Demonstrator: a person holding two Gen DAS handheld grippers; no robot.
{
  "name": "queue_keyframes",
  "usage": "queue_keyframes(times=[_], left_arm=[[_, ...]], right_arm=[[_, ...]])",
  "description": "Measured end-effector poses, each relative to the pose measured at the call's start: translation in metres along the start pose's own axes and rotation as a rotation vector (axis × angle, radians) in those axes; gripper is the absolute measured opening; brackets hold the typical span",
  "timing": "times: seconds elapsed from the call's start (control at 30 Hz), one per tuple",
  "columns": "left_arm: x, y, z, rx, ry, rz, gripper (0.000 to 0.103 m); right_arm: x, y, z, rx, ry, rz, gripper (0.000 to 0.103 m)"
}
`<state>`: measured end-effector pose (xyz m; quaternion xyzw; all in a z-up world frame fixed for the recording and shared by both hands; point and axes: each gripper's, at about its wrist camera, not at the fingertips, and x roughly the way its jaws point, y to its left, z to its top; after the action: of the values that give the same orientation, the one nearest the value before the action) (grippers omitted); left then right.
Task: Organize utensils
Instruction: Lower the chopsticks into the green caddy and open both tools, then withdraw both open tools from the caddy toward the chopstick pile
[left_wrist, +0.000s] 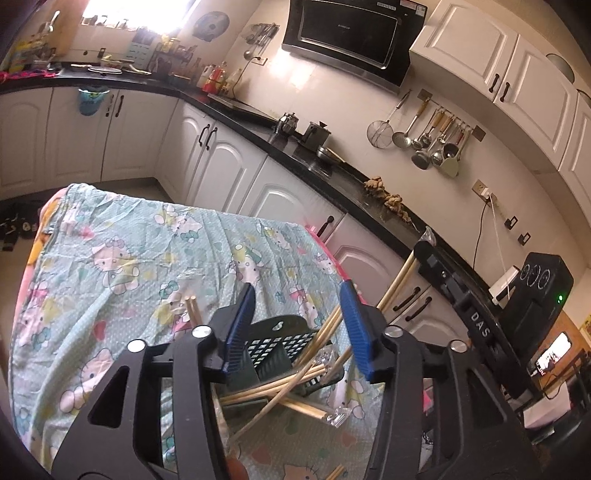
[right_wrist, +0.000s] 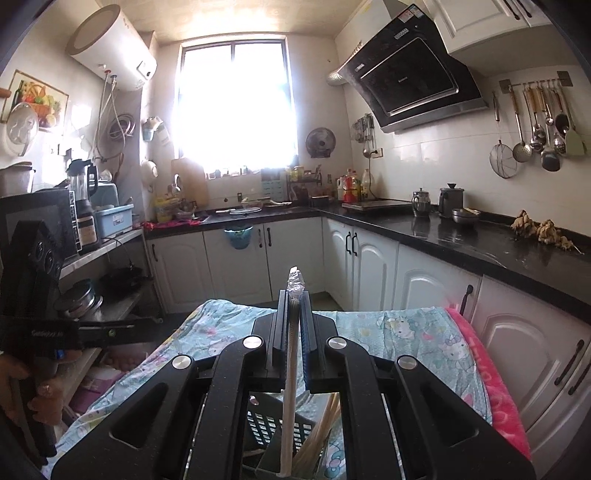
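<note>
A dark perforated utensil holder (left_wrist: 275, 349) sits on a table under a cartoon-print cloth (left_wrist: 129, 258), with several bamboo chopsticks (left_wrist: 295, 380) lying crossed in it. My left gripper (left_wrist: 299, 288) hovers just above the holder, open; chopsticks pass below its blue pads without touching them. Two loose chopsticks (left_wrist: 192, 308) lie on the cloth to its left. My right gripper (right_wrist: 294, 295) is shut on a plastic-wrapped chopstick pair (right_wrist: 290, 369), which points up past the fingertips and reaches down toward the holder (right_wrist: 273, 424). In the left wrist view the right gripper (left_wrist: 424, 245) sits to the right.
A black L-shaped counter (right_wrist: 461, 236) over white cabinets runs close behind and to the right of the table. Ladles and strainers hang on a wall rail (left_wrist: 436, 136). A pink blanket edge (right_wrist: 491, 373) borders the cloth. A hand (right_wrist: 40, 398) holds the left gripper beside a shelf unit.
</note>
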<state>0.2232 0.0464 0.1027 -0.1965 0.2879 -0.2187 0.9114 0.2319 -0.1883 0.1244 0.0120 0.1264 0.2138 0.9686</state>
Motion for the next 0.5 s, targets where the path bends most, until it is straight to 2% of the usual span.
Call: queue_keyframes(times=[0.17, 0.33, 0.5], left_arm=[[-0.008, 0.000, -0.005, 0.011, -0.003, 0.033, 0.050], [-0.018, -0.004, -0.011, 0.034, -0.010, 0.060, 0.060], [-0.026, -0.011, -0.022, 0.067, 0.002, 0.079, 0.073]], right_arm=[[0.000, -0.009, -0.003, 0.041, -0.015, -0.027, 0.006], [-0.003, -0.013, 0.002, 0.065, -0.039, -0.015, 0.006], [0.004, -0.013, -0.006, 0.057, 0.019, -0.024, 0.007]])
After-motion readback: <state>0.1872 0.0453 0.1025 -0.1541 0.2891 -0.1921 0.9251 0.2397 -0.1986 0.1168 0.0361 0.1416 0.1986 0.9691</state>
